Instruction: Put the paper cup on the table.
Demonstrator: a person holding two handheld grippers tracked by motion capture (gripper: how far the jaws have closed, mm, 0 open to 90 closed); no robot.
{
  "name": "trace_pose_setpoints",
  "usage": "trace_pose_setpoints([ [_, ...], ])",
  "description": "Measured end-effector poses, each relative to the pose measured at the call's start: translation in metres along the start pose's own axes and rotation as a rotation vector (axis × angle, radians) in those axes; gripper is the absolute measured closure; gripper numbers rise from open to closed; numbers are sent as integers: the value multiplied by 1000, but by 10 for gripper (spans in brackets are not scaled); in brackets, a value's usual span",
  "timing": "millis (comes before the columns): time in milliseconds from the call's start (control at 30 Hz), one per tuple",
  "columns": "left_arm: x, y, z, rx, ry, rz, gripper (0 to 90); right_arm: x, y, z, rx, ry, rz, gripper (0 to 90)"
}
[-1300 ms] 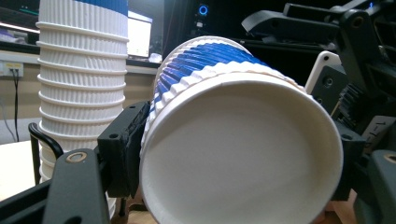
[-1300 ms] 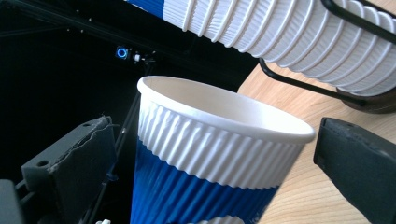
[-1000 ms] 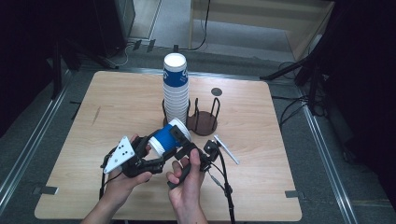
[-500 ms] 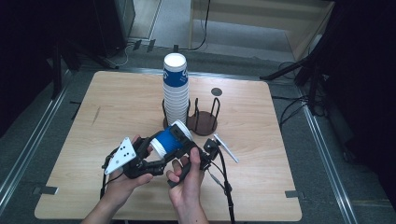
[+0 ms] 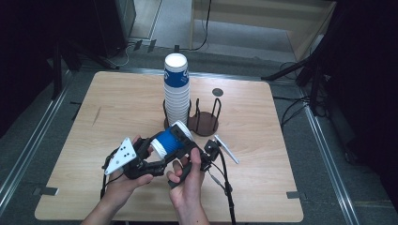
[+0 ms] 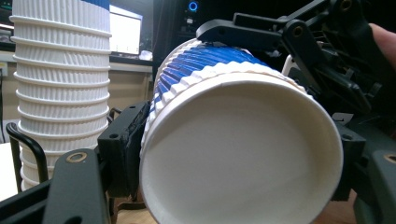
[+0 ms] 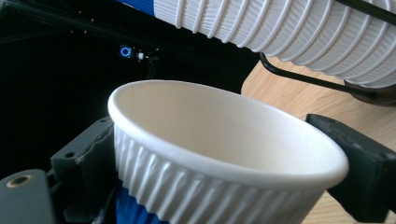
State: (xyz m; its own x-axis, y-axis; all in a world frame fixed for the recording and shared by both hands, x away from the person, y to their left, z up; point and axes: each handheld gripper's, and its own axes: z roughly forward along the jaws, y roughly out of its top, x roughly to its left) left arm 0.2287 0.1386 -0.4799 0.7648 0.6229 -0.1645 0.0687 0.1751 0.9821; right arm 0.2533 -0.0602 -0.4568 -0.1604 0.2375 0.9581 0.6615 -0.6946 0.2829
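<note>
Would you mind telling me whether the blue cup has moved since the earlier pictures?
No. The blue cup lies at the same spot in front of the cup stack, as before.

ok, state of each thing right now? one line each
blue cup: on its side above the table, held.
left gripper: shut on the blue cup.
right gripper: jaws just closing on the cup's rim, pads at its sides.
cup stack: upright in its holder.
second holder: empty.
</note>
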Motion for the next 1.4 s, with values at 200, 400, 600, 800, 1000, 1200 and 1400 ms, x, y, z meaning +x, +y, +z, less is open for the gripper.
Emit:
trace_pose_setpoints([
  [200, 0, 0, 0, -1, 2, 5, 254, -2, 0, -1, -4, 16, 21, 113],
  [400, 0, 0, 0, 3, 1, 6, 249, -2, -1, -2, 0, 20, 26, 124],
  [600, 0, 1, -2, 2, -2, 15, 238, -2, -2, -2, -13, 24, 22, 136],
  [800, 0, 3, -4, 15, 4, -4, 234, -2, -3, -2, -9, 22, 16, 142],
  [1000, -3, 6, -6, 49, 30, -12, 214, -2, -3, -3, -18, 25, 4, 143],
  [1200, -4, 7, -7, 112, 64, 8, 82, -2, -1, -4, -21, 19, -1, 143],
  [1400, -5, 8, -6, 132, 82, 1, 20, -3, 1, -5, -33, 11, -18, 144],
])
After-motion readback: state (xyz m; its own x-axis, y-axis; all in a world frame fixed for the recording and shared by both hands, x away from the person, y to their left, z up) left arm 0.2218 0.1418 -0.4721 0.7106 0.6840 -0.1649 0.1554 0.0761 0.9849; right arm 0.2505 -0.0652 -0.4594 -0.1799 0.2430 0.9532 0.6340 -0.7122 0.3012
